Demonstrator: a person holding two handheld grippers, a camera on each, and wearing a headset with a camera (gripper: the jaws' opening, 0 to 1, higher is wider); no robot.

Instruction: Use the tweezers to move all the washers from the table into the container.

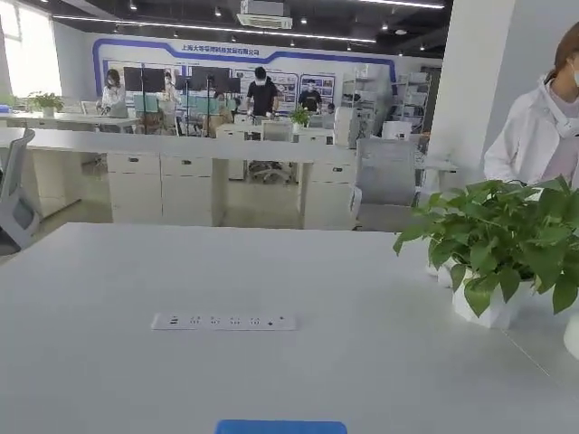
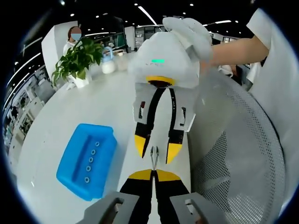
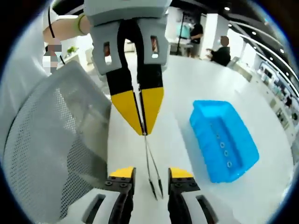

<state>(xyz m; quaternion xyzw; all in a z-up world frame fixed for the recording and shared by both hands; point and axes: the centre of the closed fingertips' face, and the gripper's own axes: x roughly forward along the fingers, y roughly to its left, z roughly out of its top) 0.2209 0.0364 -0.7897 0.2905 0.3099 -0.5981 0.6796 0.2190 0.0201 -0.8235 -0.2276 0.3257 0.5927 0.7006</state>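
Two grippers meet tip to tip just beside the blue, box-shaped plastic container [image 3: 245, 149] on the smooth white bench [image 1: 271, 271]. The left gripper [image 3: 142, 130] has its yellow jaws pressed together on the thin metal tweezers [image 3: 150, 158]. The right gripper [image 3: 151, 175] has its jaws spread either side of the prongs. Small rings [image 3: 224, 152] sit in a row inside the container. A grey mesh chair back [image 3: 51, 140] crowds the grippers on the side away from the container.

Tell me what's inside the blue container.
A row of small rings lies on the floor of the blue container; washers or holes, I cannot tell. Nothing covers them. The head view cuts its inside off.
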